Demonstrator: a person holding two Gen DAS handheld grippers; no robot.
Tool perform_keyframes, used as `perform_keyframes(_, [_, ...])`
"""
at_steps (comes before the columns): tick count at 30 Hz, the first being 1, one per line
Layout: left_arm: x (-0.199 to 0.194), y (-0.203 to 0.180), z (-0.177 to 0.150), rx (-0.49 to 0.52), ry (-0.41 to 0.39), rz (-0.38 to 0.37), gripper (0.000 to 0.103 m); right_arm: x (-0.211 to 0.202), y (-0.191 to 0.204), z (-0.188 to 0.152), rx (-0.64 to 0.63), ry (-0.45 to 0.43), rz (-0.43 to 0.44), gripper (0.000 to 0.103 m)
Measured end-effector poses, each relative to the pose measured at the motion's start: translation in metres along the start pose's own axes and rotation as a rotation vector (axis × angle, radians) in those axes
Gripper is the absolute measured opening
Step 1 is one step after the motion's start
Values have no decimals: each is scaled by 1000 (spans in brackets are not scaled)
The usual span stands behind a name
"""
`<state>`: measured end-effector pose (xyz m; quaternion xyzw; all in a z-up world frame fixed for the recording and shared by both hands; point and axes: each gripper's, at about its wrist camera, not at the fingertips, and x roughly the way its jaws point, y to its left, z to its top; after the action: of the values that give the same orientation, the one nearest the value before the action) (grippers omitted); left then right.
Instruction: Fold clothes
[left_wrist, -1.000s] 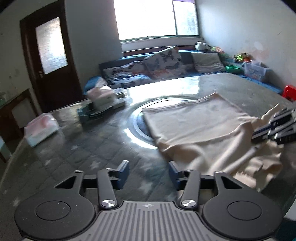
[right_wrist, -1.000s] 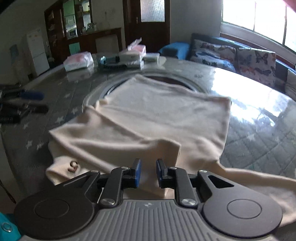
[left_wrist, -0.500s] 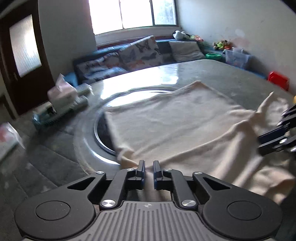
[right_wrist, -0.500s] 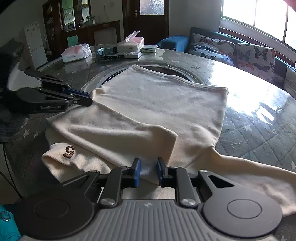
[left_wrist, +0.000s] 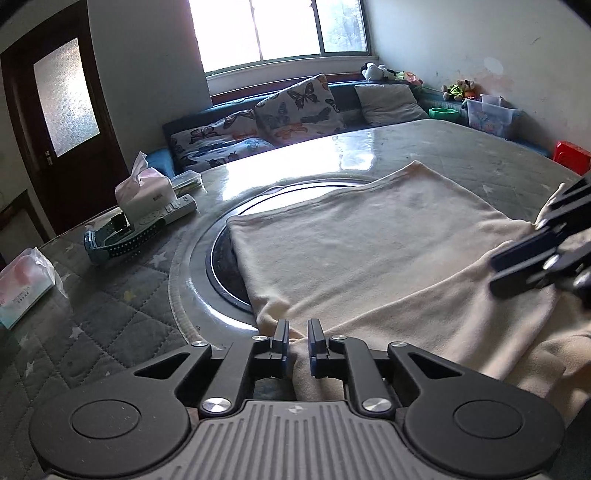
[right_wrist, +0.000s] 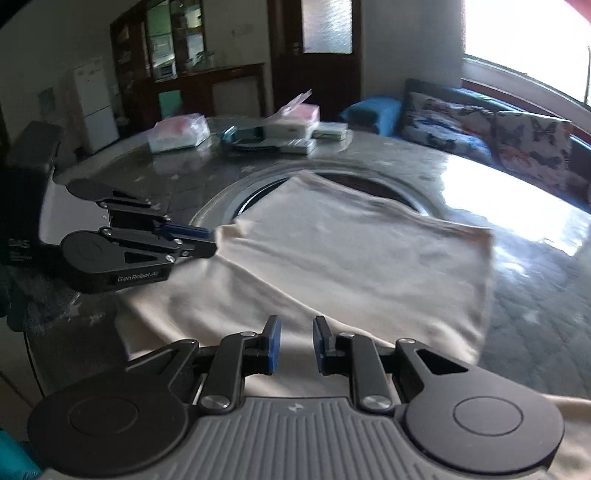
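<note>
A cream garment (left_wrist: 369, 251) lies spread on the round table, partly folded over itself; it also shows in the right wrist view (right_wrist: 351, 258). My left gripper (left_wrist: 298, 334) is shut on the garment's near left edge, with cloth pinched between its blue pads. In the right wrist view the left gripper (right_wrist: 207, 240) holds that edge at the left. My right gripper (right_wrist: 295, 336) sits over the garment's near edge with its jaws narrowly apart and cloth between them. In the left wrist view the right gripper (left_wrist: 532, 258) is at the right edge.
A tissue box (left_wrist: 142, 192), a remote and a dark green strap (left_wrist: 122, 240) lie at the table's far left. A wrapped tissue pack (left_wrist: 22, 284) lies nearer left. A round inset ring (left_wrist: 207, 258) sits under the garment. A sofa with cushions (left_wrist: 295, 107) stands behind.
My left gripper moved to the garment's left edge and shut on it. My right gripper's jaws opened slightly, and the folded layer shifted.
</note>
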<state>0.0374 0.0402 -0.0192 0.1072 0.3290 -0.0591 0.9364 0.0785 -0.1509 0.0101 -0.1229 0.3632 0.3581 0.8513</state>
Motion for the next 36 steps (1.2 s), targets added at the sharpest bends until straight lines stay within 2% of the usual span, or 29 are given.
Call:
perform_keyframes(5, [0,0,0,-1,0,3,13,13,13,-7,-50,42,9,19])
perform_keyframes(10, [1,2,-1,-10,0,0,13,3,15,-14,-66,62,5,21])
perform_keyframes(16, [1,1,-1,-8,-3,6,13,4,17,-5,-55,23,17,23])
perform_keyframes(20, [0,0,-2,-3,-3,8,13,13,20,-11,-76,41,15,23])
perform_keyframes(29, [0,-1,-1,-5,0,11,14,-14,6,-27,-38,77,17,27])
perform_keyframes(36, [0,-4,-1,8,5,24,14,-10,-17,-14,43,0,-40,27])
